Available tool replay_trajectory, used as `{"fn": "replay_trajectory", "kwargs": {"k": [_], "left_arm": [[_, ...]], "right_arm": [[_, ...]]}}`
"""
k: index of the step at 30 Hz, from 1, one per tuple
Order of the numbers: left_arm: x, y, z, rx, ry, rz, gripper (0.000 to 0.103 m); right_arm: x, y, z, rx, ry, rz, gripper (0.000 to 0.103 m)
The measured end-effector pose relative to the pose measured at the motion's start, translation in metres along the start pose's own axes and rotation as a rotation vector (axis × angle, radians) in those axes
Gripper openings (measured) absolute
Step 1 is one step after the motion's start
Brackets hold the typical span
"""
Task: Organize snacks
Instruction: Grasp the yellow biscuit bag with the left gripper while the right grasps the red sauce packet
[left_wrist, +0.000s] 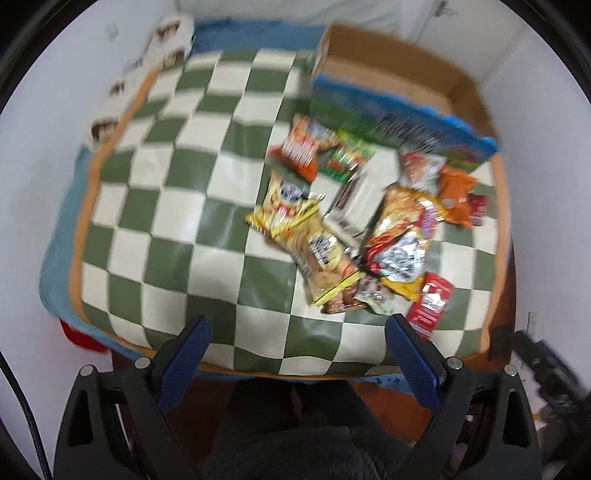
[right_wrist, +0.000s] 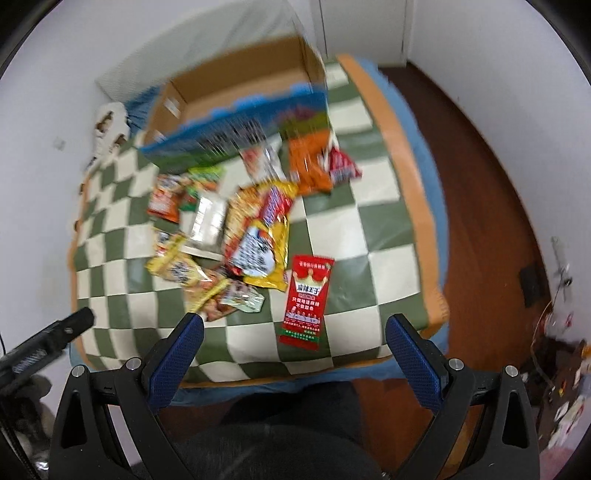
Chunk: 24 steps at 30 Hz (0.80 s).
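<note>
Both frames motion-blurred, small print unreadable. Left claw (left_wrist: 297, 330) spread wide, nothing between the fingers, hovering over the near edge of the green-and-white checkered cloth (left_wrist: 177, 206). Right claw (right_wrist: 294, 328) also spread wide and empty, over the same near edge.

Snacks lie in a loose pile on the cloth, right of centre in the left view: yellow packet (left_wrist: 284, 210), orange-red packet (left_wrist: 301, 147), green packet (left_wrist: 347, 157), large yellow-and-red bag (left_wrist: 400, 236), orange packet (left_wrist: 456, 192), white flat pack (left_wrist: 351, 208). Red sachet (right_wrist: 306, 301) lies flat, nearest the right claw, just beside the large bag, apart from the rest.

Open cardboard box (left_wrist: 391, 70) sits at the far side of the cloth, blue-and-green printed front wall facing the pile. Nothing visible inside the box. Other handheld tool (right_wrist: 44, 347) shows at the left edge of the right view.
</note>
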<state>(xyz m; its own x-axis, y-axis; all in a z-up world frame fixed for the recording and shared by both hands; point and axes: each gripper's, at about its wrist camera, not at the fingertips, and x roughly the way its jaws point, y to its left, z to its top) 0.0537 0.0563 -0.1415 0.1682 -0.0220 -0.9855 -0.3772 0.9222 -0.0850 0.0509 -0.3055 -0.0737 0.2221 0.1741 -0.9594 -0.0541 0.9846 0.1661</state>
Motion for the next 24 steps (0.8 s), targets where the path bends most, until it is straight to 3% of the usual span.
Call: {"fn": "replay_trajectory", "kwargs": {"k": [8,13,17,19,21,24], "left_arm": [[0.103,0.006,0.033,-0.136,0.178,-0.097,0.096],[0.157,-0.004,0.051,-0.252,0.262,-0.159,0.096],[0.187,-0.011,0.059,-0.291,0.268,-0.134,0.095],[0.197,-0.015,0.061,-0.271,0.255,-0.102,0.076],[0.202,-0.017,0.058,-0.225,0.251,-0.073,0.066],[0.2,-0.014,0.048,-0.129,0.22,-0.041,0.064]], "right_arm": [[0.151,-0.011,0.006,0.074,0.148,-0.023,0.099],[0.2,-0.011,0.007,0.102,0.182,-0.048,0.094],[0.228,-0.017,0.006,0.148,0.186,-0.073,0.088],[0.238,-0.02,0.005,0.161,0.173,-0.085,0.087],[0.246,-0.023,0.003,0.161,0.163,-0.092,0.082],[0.252,-0.023,0.0,0.136,0.153,-0.082,0.068]]}}
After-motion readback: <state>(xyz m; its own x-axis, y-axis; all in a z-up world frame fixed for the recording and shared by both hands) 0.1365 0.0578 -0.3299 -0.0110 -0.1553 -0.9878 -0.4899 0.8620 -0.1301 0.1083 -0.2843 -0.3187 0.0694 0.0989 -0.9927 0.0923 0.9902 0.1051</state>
